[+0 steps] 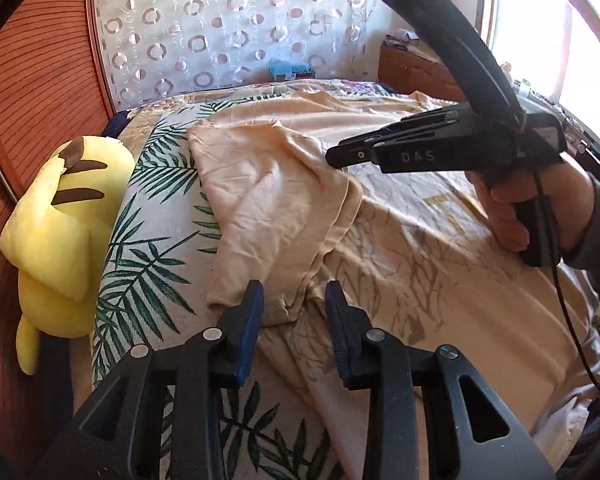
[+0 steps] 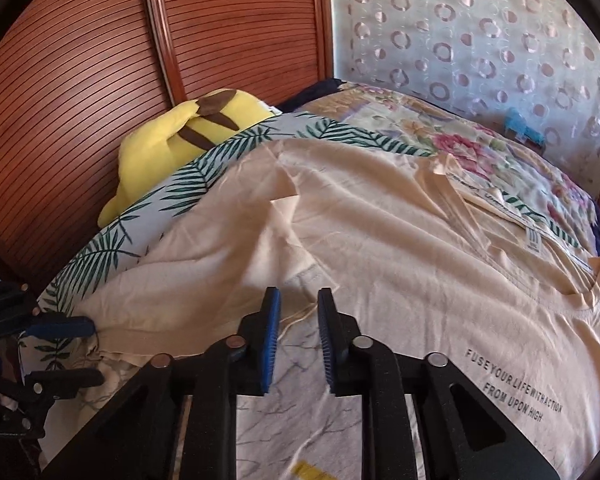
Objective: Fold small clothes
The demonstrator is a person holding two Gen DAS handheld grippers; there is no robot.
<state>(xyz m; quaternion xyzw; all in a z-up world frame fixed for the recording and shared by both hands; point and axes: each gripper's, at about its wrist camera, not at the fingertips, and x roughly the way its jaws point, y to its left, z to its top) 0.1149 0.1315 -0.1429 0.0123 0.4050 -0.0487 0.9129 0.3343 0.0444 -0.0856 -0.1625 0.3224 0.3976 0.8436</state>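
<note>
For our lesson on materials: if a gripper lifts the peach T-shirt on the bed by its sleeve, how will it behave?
The T-shirt would probably sag and drape rather than hold its shape: it already lies in soft wrinkles and folds. It looks thin, so likely light. Its sleeve has flopped over the body, so it may slide and unfold when pulled.

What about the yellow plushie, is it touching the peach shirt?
Apart. The left wrist view shows a strip of leaf-print cover lying bare between the yellow plushie and the near edge of the peach shirt.

Peach tee, sleeve folded, on bed.
</note>
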